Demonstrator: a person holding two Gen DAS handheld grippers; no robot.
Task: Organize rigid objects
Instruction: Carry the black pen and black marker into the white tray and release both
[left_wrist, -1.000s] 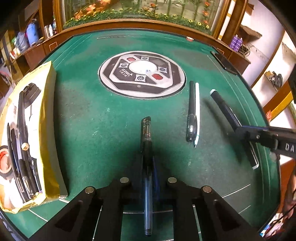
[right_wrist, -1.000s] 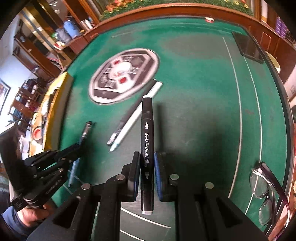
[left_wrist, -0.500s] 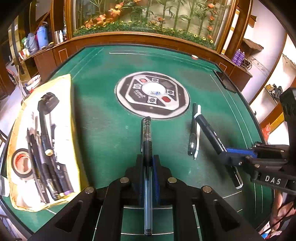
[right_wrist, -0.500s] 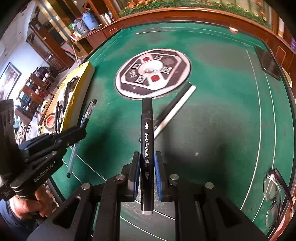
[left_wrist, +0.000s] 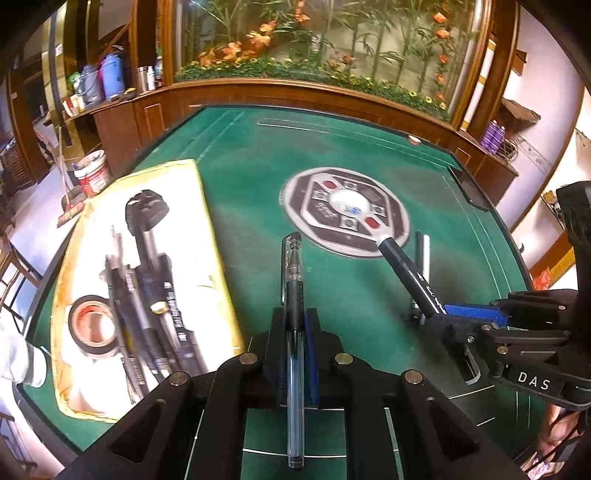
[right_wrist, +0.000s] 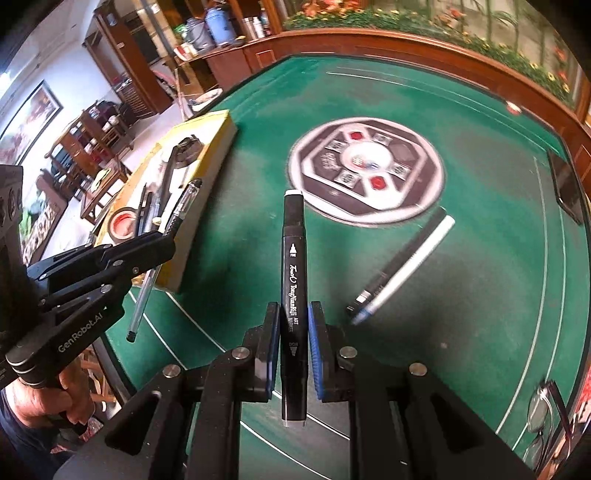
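Note:
My left gripper (left_wrist: 295, 319) is shut on a clear gel pen (left_wrist: 293, 295) and holds it above the green table, just right of the yellow-rimmed tray (left_wrist: 218, 236). It also shows in the right wrist view (right_wrist: 168, 240), with the pen (right_wrist: 181, 206) over the tray's edge (right_wrist: 207, 162). My right gripper (right_wrist: 293, 319) is shut on a black art marker (right_wrist: 293, 273), lifted over the felt. It shows in the left wrist view (left_wrist: 439, 314) with the marker (left_wrist: 406, 273). A black pen and a white pen (right_wrist: 402, 266) lie side by side on the felt.
The tray holds several black pens, a tape roll (left_wrist: 94, 326) and a black tool (left_wrist: 147, 210). A round control panel (right_wrist: 365, 170) sits mid-table. Glasses (right_wrist: 546, 410) lie at the right front edge, a phone (right_wrist: 569, 192) at the far right. A wooden rim surrounds the table.
Both grippers have risen and swung left toward the tray, each carrying its pen. The tray now sits closer and larger in both views.

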